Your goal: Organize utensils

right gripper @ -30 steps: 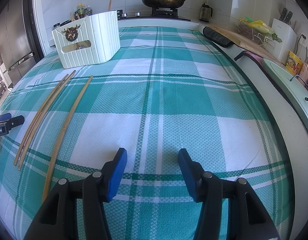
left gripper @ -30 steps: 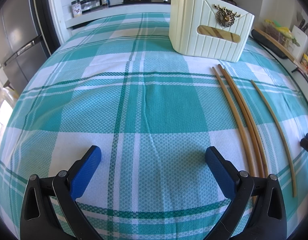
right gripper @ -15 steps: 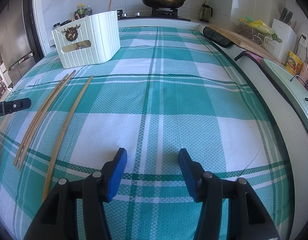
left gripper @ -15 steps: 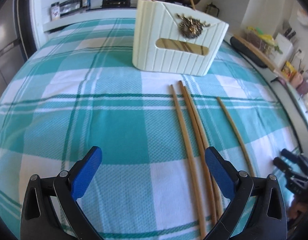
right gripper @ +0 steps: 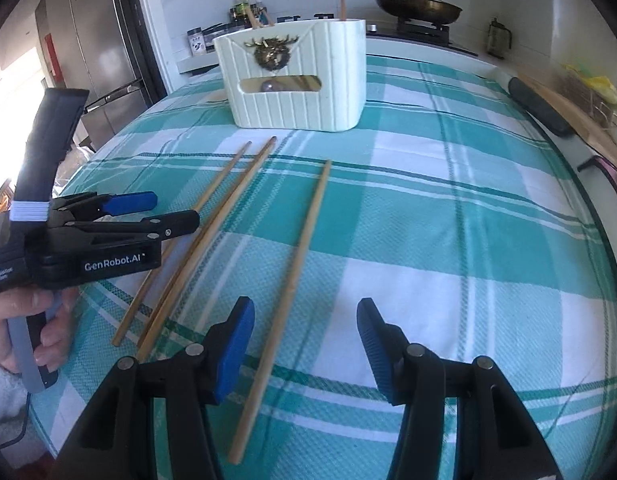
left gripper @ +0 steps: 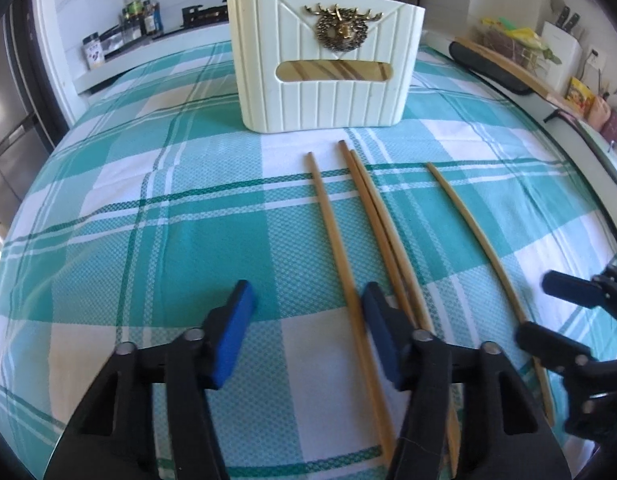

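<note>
Several wooden chopsticks lie lengthwise on the checked cloth before a white ribbed holder (left gripper: 326, 64) (right gripper: 296, 84) that has more sticks standing in it. My left gripper (left gripper: 308, 332) (right gripper: 168, 212) is closing. The leftmost chopstick (left gripper: 336, 248) (right gripper: 188, 232) runs between its jaws, close to the right pad, and the pads are not pressing it. A touching pair (left gripper: 376, 220) (right gripper: 216, 236) lies just right of that finger. My right gripper (right gripper: 306, 340) (left gripper: 548, 316) stands open over the rightmost chopstick (right gripper: 296, 264) (left gripper: 476, 240), which passes near its left pad.
A teal and white tablecloth (right gripper: 448, 220) covers the table. Behind it are a stove with a lidded frying pan (right gripper: 416, 6), spice jars (left gripper: 140, 12) and a steel fridge (right gripper: 92, 40). A knife block (left gripper: 560, 52) and a long dark pad (right gripper: 540, 108) sit on the right-hand counter.
My left gripper moved right over the chopsticks and its jaws narrowed from wide open. My right gripper swung left until the rightmost chopstick came between its fingers.
</note>
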Available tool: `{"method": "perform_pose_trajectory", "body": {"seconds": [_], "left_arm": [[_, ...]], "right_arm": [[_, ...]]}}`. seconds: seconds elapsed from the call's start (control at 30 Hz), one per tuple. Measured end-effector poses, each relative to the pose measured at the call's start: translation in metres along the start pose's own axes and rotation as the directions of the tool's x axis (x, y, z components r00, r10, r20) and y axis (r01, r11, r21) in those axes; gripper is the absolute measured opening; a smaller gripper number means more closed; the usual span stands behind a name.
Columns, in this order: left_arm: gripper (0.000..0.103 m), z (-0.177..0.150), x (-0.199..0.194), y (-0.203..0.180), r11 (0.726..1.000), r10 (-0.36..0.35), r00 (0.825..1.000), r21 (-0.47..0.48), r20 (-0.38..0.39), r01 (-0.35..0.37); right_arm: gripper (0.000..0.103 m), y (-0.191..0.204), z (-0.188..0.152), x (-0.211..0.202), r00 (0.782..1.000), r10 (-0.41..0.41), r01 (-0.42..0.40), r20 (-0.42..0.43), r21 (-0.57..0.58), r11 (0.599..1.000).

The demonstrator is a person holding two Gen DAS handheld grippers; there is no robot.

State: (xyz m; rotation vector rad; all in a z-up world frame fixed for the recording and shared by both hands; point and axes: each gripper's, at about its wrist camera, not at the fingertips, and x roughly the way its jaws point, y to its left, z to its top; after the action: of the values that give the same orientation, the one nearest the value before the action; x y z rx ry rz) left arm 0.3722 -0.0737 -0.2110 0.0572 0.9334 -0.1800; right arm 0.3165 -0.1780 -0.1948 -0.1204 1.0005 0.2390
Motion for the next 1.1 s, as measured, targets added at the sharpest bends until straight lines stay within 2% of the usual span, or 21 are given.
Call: {"method": "perform_pose_trajectory", "body": {"seconds": [0.03,0.07,0.1,0.13,0.17,0.2,0.27,0.47,0.63,0.67,0.73,0.77,0.8,0.83,0.87,0.9,0.97,1.1], "left_arm": [[0.040,-0.001,-0.001,0.000,1.000,-0.001,1.000,-0.002,0.001,0.001],[0.028,-0.002,-0.003,0.000,1.000,0.001,1.000,-0.005,0.002,0.000],[0.016,-0.003,-0.003,0.001,1.000,-0.002,1.000,-0.011,0.001,0.002],[0.010,-0.004,-0.004,0.002,1.000,-0.004,1.000,-0.021,-0.001,0.004],[0.007,-0.004,-0.005,0.003,1.000,-0.005,1.000,-0.030,-0.004,0.005],[0.006,-0.006,-0.007,0.006,0.999,-0.009,1.000,-0.043,-0.006,0.008],[0.006,-0.008,-0.010,0.012,0.998,0.000,1.000,-0.066,-0.009,0.000],[0.006,-0.024,-0.024,0.038,0.993,0.042,0.999,-0.110,-0.012,-0.043],[0.008,-0.036,-0.034,0.062,0.984,0.078,0.997,-0.158,-0.004,-0.078],[0.011,-0.036,-0.033,0.065,0.983,0.079,0.997,-0.164,-0.004,-0.079],[0.030,-0.035,-0.029,0.072,0.981,0.070,0.997,-0.180,-0.018,-0.073],[0.043,-0.034,-0.029,0.074,0.981,0.056,0.998,-0.185,-0.014,-0.057],[0.060,-0.032,-0.028,0.075,0.981,0.048,0.999,-0.186,-0.012,-0.049],[0.067,-0.030,-0.027,0.076,0.983,0.051,0.999,-0.178,-0.016,-0.054],[0.074,-0.029,-0.026,0.075,0.984,0.058,0.998,-0.165,-0.020,-0.061],[0.075,-0.028,-0.024,0.075,0.987,0.065,0.998,-0.148,-0.025,-0.068],[0.075,-0.027,-0.018,0.075,0.989,0.076,0.996,-0.124,-0.047,-0.081],[0.085,-0.025,-0.012,0.077,0.990,0.097,0.994,-0.100,-0.047,-0.102]], "right_arm": [[0.054,0.005,0.003,0.004,1.000,-0.003,0.003,-0.005,-0.015,1.000],[0.051,0.008,0.004,0.007,1.000,-0.011,0.010,-0.012,-0.028,1.000],[0.036,0.011,0.005,0.011,1.000,-0.020,0.020,-0.020,-0.037,0.999],[0.030,0.012,0.005,0.014,0.999,-0.035,0.034,-0.024,-0.040,0.999],[0.019,0.012,0.005,0.014,0.998,-0.060,0.060,-0.012,-0.043,0.997],[0.011,0.010,0.005,0.014,0.998,-0.066,0.066,-0.014,-0.040,0.997],[0.007,0.003,0.004,0.010,0.997,-0.070,0.070,-0.012,-0.012,0.997],[0.007,-0.025,-0.016,-0.008,0.986,-0.164,0.164,-0.010,0.041,0.986],[0.007,-0.054,-0.039,-0.032,0.950,-0.312,0.311,-0.008,0.073,0.947],[0.007,-0.058,-0.042,-0.036,0.945,-0.327,0.327,-0.005,0.072,0.942],[0.007,-0.064,-0.043,-0.040,0.939,-0.344,0.343,0.004,0.071,0.937],[0.008,-0.067,-0.043,-0.041,0.943,-0.334,0.332,0.010,0.077,0.940],[0.016,-0.069,-0.043,-0.041,0.949,-0.316,0.314,0.008,0.084,0.946],[0.023,-0.072,-0.042,-0.041,0.956,-0.293,0.292,0.002,0.090,0.952],[0.039,-0.074,-0.042,-0.041,0.963,-0.271,0.269,0.002,0.097,0.958],[0.047,-0.073,-0.042,-0.041,0.966,-0.259,0.257,0.008,0.100,0.961],[0.047,-0.072,-0.040,-0.036,0.971,-0.240,0.239,0.002,0.083,0.967],[0.047,-0.072,-0.040,-0.028,0.976,-0.217,0.217,-0.012,0.080,0.973]]}}
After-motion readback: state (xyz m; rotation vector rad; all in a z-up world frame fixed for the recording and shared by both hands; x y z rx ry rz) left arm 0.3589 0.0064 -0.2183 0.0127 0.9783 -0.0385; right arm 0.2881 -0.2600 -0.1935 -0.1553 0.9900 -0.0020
